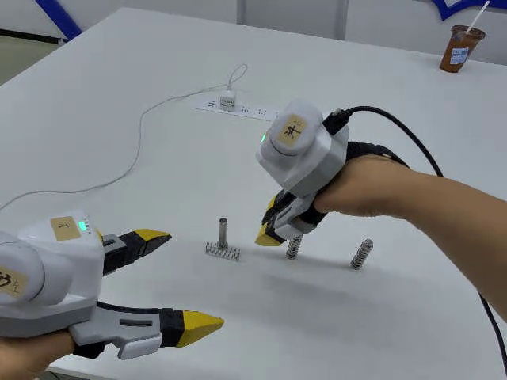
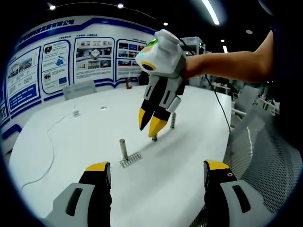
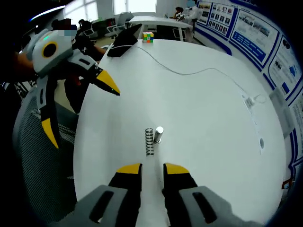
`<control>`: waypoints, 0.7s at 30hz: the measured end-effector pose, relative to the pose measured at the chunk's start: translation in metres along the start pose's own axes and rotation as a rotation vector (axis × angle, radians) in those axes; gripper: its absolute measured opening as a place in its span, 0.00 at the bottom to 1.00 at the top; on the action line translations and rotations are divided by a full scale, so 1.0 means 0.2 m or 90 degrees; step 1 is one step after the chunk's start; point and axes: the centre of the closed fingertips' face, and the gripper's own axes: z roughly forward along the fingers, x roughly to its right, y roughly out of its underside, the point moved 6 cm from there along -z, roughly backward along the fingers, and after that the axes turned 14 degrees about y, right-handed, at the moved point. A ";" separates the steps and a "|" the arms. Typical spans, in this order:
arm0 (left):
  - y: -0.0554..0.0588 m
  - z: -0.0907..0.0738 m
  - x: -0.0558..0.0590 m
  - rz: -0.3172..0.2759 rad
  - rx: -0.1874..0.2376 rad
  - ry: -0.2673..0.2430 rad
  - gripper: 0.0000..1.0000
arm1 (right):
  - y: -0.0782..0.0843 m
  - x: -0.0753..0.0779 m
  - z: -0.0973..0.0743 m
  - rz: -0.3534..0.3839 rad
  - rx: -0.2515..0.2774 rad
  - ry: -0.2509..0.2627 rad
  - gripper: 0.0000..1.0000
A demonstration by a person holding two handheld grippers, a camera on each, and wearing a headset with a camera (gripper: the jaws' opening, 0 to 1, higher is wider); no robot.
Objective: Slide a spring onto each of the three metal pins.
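A bare metal pin [image 1: 223, 231] [image 2: 123, 148] [image 3: 158, 134] stands upright on the white table [image 1: 119, 95], and a loose spring [image 1: 223, 252] [image 2: 131, 160] [image 3: 149, 141] lies flat at its foot. To its right stand two pins with springs on them, the middle one [image 1: 294, 246] [image 2: 154, 137] and the far one [image 1: 362, 253] [image 2: 173, 120]. My right gripper [image 1: 267, 233] [image 2: 149, 124] [image 3: 153, 171] points down just left of the middle pin, jaws a narrow gap apart and holding nothing. My left gripper [image 1: 182, 279] [image 2: 157, 172] [image 3: 80, 109] hovers wide open and holds nothing, near the table's front edge, aimed at the bare pin.
A power strip with a white charger [image 1: 228, 101] lies behind the pins, its thin cable [image 1: 141, 131] trailing left. A drink cup with a straw [image 1: 461, 47] stands at the far right corner. A colour cube [image 3: 148, 36] sits far off. A mesh chair [image 2: 270, 156] is beside the table.
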 end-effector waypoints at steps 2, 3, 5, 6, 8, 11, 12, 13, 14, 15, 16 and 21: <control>0.00 0.00 0.00 0.000 0.000 0.000 0.82 | 0.00 -0.01 0.03 0.003 0.003 -0.001 0.19; 0.00 0.00 0.00 0.000 0.000 0.000 0.82 | -0.01 -0.02 0.05 0.005 0.006 -0.001 0.19; 0.00 0.00 0.00 -0.001 0.000 -0.001 0.82 | -0.01 -0.02 0.08 0.007 0.009 0.000 0.19; 0.00 -0.01 0.00 -0.001 -0.001 -0.001 0.82 | -0.01 -0.03 0.09 0.007 0.010 0.000 0.19; 0.01 -0.01 0.00 -0.001 -0.003 -0.002 0.82 | -0.01 -0.04 0.12 0.007 0.010 0.001 0.19; 0.01 -0.01 0.00 -0.002 -0.004 -0.003 0.82 | 0.00 -0.04 0.16 0.009 0.009 0.002 0.18; 0.01 -0.01 0.00 -0.002 -0.004 -0.003 0.82 | 0.00 -0.04 0.18 0.013 0.009 0.002 0.18; 0.01 -0.01 0.00 -0.002 -0.004 -0.003 0.82 | 0.00 -0.05 0.19 0.015 0.009 0.003 0.18; 0.01 -0.01 0.00 -0.002 -0.005 -0.003 0.82 | 0.01 -0.05 0.20 0.018 0.007 0.003 0.18; 0.01 -0.01 0.00 -0.002 -0.005 -0.004 0.82 | 0.01 -0.06 0.21 0.018 0.007 0.003 0.18; 0.01 -0.01 0.00 -0.003 -0.006 -0.004 0.82 | 0.01 -0.06 0.22 0.017 0.007 0.004 0.18; 0.01 -0.01 0.00 -0.005 -0.009 -0.005 0.82 | 0.03 -0.06 0.25 0.019 0.007 0.007 0.17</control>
